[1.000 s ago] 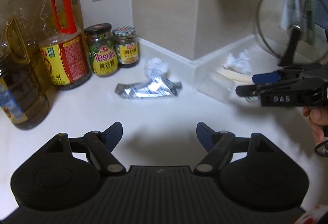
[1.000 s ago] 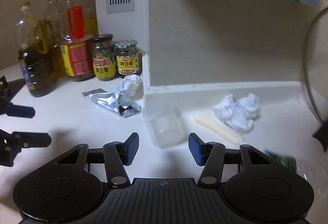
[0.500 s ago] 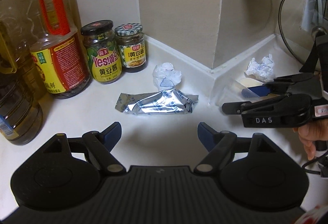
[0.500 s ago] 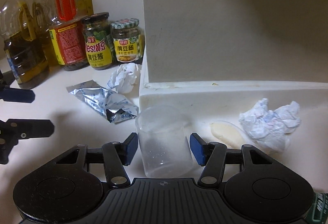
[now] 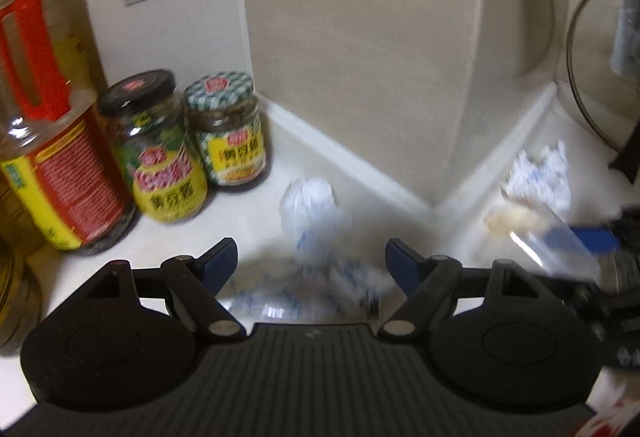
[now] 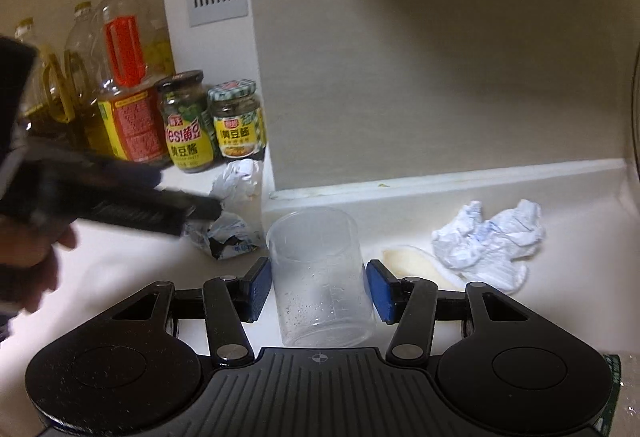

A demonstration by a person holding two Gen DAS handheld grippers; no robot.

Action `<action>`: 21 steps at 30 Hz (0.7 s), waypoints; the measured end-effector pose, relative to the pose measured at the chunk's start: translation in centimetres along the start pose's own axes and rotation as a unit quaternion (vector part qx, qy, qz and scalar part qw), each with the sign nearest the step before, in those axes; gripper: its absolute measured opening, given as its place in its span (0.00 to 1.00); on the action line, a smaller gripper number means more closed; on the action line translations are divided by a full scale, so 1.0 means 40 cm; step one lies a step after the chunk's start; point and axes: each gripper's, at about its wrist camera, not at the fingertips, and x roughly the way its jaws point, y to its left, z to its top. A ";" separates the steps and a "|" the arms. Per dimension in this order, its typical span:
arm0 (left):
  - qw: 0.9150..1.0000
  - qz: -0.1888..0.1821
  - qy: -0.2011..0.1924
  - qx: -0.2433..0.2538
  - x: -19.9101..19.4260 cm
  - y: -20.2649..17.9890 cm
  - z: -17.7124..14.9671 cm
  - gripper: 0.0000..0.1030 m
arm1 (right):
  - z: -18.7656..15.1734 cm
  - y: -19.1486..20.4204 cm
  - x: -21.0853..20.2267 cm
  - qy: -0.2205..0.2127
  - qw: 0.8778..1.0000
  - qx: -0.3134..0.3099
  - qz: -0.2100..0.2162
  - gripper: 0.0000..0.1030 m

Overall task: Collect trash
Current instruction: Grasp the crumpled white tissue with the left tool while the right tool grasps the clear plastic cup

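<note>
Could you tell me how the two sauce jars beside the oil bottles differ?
The left jar has a dark lid; the right jar has a green-and-white checked one. The left jar stands taller and wider than the right jar. Both are glass, upright, closed and yellow-labelled.

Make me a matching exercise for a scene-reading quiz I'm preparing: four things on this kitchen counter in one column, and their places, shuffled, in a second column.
Things:
1. clear plastic cup
2. silver foil wrapper
3. twin crumpled tissues
4. checked-lid jar

Places:
A. against the white vent column, beside the dark-lid jar
B. right of the cup, by a pale peel
C. between the right tongs
D. on the counter under the left tongs, left of the cup

Pairs: 1-C, 2-D, 3-B, 4-A
</note>
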 end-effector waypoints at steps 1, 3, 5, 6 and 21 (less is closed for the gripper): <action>1.000 0.001 -0.001 0.003 0.012 -0.003 0.010 0.75 | 0.000 -0.004 -0.003 -0.001 1.000 0.004 -0.002 0.51; 1.000 0.002 0.002 0.013 0.036 -0.009 0.025 0.69 | 0.000 -0.013 -0.010 -0.002 1.000 0.010 -0.005 0.51; 1.000 0.004 0.011 0.021 0.061 -0.011 0.034 0.64 | 0.000 -0.020 -0.015 -0.003 1.000 0.015 -0.008 0.51; 1.000 0.003 0.016 0.023 0.072 -0.011 0.036 0.57 | 0.001 -0.023 -0.016 -0.003 1.000 0.016 -0.009 0.51; 1.000 0.001 -0.017 -0.013 -0.085 0.022 0.020 0.16 | 0.009 -0.013 -0.090 -0.021 0.999 0.023 -0.031 0.51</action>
